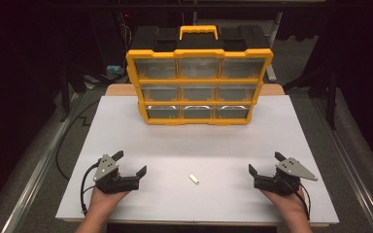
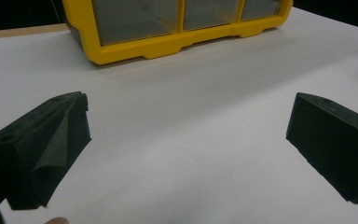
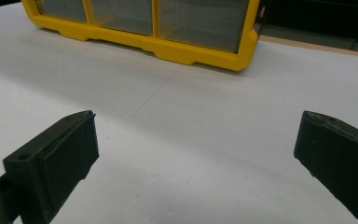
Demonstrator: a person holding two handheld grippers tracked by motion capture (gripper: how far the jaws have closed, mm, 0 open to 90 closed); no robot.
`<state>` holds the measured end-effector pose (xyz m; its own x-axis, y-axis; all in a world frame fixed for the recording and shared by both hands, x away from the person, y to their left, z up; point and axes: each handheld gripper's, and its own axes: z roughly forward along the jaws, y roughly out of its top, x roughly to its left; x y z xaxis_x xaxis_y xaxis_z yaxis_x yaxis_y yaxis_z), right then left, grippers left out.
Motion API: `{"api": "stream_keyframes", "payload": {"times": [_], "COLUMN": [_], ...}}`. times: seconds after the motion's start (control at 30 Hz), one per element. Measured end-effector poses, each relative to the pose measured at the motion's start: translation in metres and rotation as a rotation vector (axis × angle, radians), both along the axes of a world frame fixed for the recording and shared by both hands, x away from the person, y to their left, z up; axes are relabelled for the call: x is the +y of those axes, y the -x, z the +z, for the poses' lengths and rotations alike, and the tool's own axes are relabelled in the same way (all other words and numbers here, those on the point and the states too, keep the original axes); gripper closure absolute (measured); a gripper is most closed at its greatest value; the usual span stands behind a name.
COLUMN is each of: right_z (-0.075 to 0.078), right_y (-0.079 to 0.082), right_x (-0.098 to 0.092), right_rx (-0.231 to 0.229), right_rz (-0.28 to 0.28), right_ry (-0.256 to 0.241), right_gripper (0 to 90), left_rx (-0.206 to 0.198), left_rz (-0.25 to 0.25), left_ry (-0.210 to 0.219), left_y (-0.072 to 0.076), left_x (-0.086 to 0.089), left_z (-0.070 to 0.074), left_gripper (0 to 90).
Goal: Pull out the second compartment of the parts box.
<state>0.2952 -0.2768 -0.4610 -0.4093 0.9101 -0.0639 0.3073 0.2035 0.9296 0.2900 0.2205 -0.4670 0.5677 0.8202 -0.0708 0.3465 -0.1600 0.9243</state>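
Observation:
A yellow organizer case (image 1: 199,82) with clear drawer fronts and a yellow handle stands upright at the back of the white board (image 1: 194,141). A small white piece (image 1: 194,179) lies on the board near the front, between the two grippers. My left gripper (image 1: 130,162) rests at the front left, open and empty, held by a hand. My right gripper (image 1: 264,162) rests at the front right, open and empty too. In the left gripper view the case (image 2: 168,28) stands beyond the wide-apart jaws of the left gripper (image 2: 189,140). In the right gripper view the case (image 3: 158,28) stands ahead of the right gripper (image 3: 196,154).
The white board lies on a wooden table (image 1: 272,89) whose edge shows behind the case. Dark floor and metal rails (image 1: 34,170) flank the table. A black cable (image 1: 70,141) runs along the left side.

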Motion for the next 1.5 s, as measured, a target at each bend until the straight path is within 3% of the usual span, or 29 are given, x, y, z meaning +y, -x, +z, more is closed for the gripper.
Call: {"api": "stream_keyframes", "payload": {"times": [0.33, 0.63, 0.83, 1.5], "right_z": [0.003, 0.001, 0.0, 0.001], "right_y": [-0.002, -0.013, -0.028, -0.084], "right_x": [0.002, 0.01, 0.017, 0.036], "right_rx": [-0.014, 0.007, 0.004, 0.029], "right_rz": [0.002, 0.004, 0.012, -0.01], "right_ry": [0.004, 0.01, -0.005, 0.072], "right_gripper": [0.0, 0.0, 0.0, 0.2], "left_rx": [0.01, 0.026, 0.012, 0.018], "left_rz": [-0.026, -0.049, -0.04, -0.045], "left_ry": [0.03, 0.035, 0.035, 0.042], "left_y": [0.001, -0.001, 0.0, -0.001], "left_x": [0.0, -0.002, -0.001, 0.0], "left_z": [0.0, -0.001, -0.001, 0.0], "left_gripper": [0.4, 0.4, 0.0, 0.1]}}
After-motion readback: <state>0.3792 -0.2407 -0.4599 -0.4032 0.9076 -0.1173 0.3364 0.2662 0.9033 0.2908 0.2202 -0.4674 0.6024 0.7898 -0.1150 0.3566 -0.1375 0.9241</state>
